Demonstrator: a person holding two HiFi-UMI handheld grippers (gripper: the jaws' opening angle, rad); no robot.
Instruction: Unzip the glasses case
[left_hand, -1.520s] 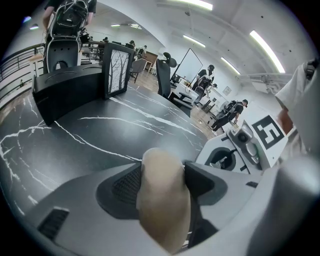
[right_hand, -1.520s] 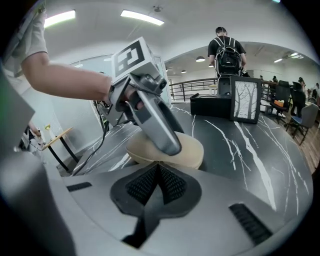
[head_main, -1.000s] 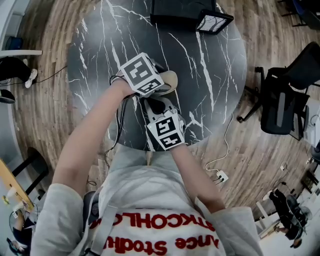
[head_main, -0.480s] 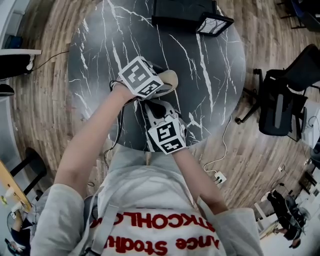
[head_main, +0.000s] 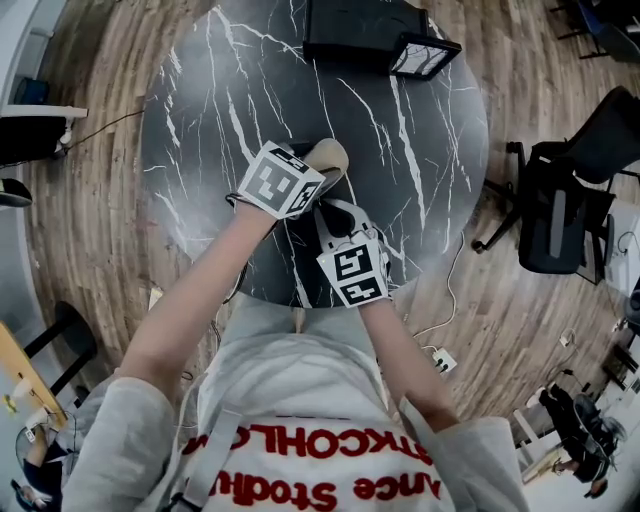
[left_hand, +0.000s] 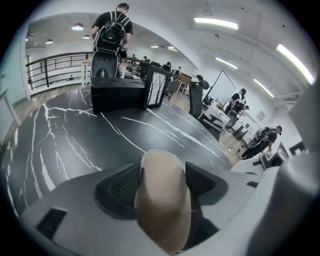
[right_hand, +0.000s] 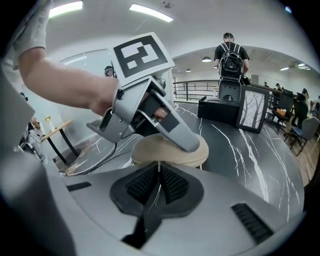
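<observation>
A beige glasses case (head_main: 328, 158) lies near the middle of the round black marble table (head_main: 200, 110). My left gripper (head_main: 308, 172) comes from the left and is shut on the case, which fills the gap between its wide-set jaws in the left gripper view (left_hand: 162, 200). My right gripper (head_main: 328, 203) points at the case's near side from the table's front edge. In the right gripper view its pads are shut, with a thin pale zipper pull (right_hand: 158, 167) pinched between them, just in front of the case (right_hand: 165, 152). The zip line itself is hidden.
A black box (head_main: 360, 25) and a leaning framed panel (head_main: 425, 55) stand at the table's far edge. A cable (head_main: 238, 255) hangs off the near edge. A black office chair (head_main: 575, 200) is on the floor at the right. People stand in the background.
My right gripper has moved to the right along the case's near side. The left gripper has rolled, and the case has turned with it, its end now pointing farther away.
</observation>
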